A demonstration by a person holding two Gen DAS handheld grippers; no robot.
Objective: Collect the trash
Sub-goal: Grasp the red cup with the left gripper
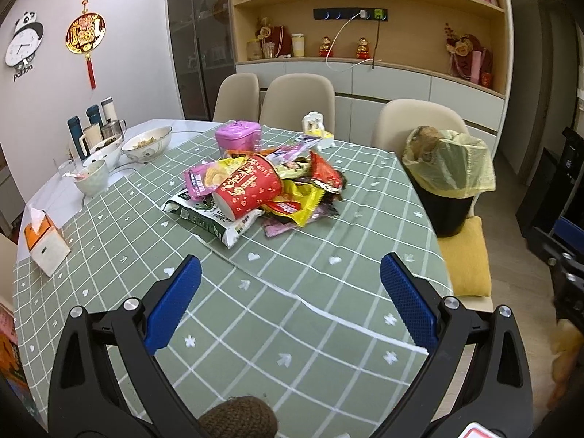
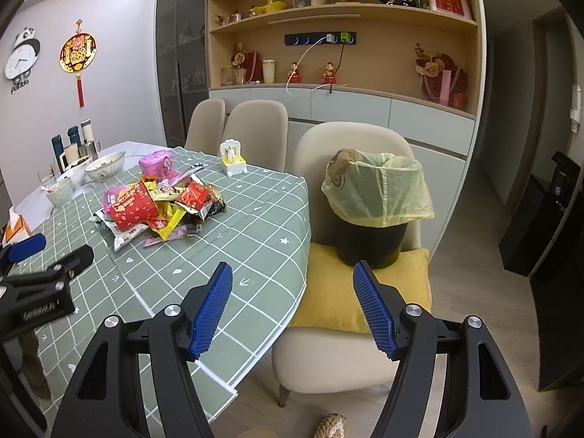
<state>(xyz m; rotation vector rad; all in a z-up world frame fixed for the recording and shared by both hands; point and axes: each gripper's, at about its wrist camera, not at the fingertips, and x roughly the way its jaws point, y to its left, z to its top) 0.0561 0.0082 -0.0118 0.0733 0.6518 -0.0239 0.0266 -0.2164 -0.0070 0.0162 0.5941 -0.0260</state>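
Heap of wrappers in the middle of the tabletop, red paper cup on top. Light, crinkly, slippery stuff (cup squashes easily). Best pinched at a loose edge or the cup rim. Left gripper and right gripper: jaws wide open, empty. Bin waiting on the chair.

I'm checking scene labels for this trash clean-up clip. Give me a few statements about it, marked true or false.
1. The black bin with a yellow liner stands on the floor. False: it stands on a chair's yellow cushion.
2. The red paper cup lies on its side in the wrapper pile. True.
3. The left hand-held gripper holds a wrapper. False: it is open and empty.
4. The right hand-held gripper is open. True.
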